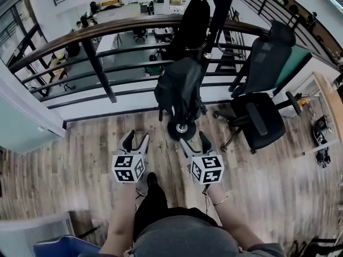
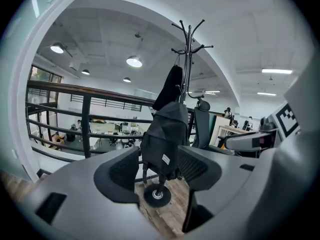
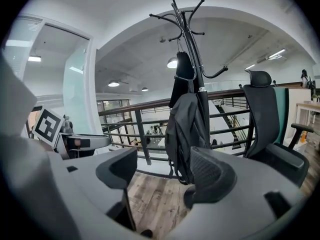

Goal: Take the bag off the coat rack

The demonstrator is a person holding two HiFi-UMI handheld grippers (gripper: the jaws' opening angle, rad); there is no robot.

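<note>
Grey moulded jaws of the left gripper (image 2: 159,168) stand well apart with only air between the ribbed pads. The right gripper (image 3: 165,171) matches it, wide and empty. Both point slightly downward and side by side, probably so that each can take one flank of the load.

Straight ahead at twelve o'clock, well apart from both grippers, the black fabric backpack (image 1: 179,90) hangs against the pole of the black metal coat rack (image 3: 186,34). Its bottom is clear of the rack's round base (image 1: 181,128). A darker garment (image 1: 190,20) hangs above it on the same rack. Which hook carries the backpack's loop I cannot tell, since the garment covers it.

Because the backpack is bulky and soft, two open grippers suit it: one to bear the body, one to free the loop upward. The task seems to be at the approach, with nothing grasped yet.

At two o'clock from the rack stands a black mesh office chair (image 1: 262,116). Behind the rack, at twelve o'clock, runs a dark railing (image 1: 107,31) above a lower floor, so a swinging bag should be kept on this side of it.
</note>
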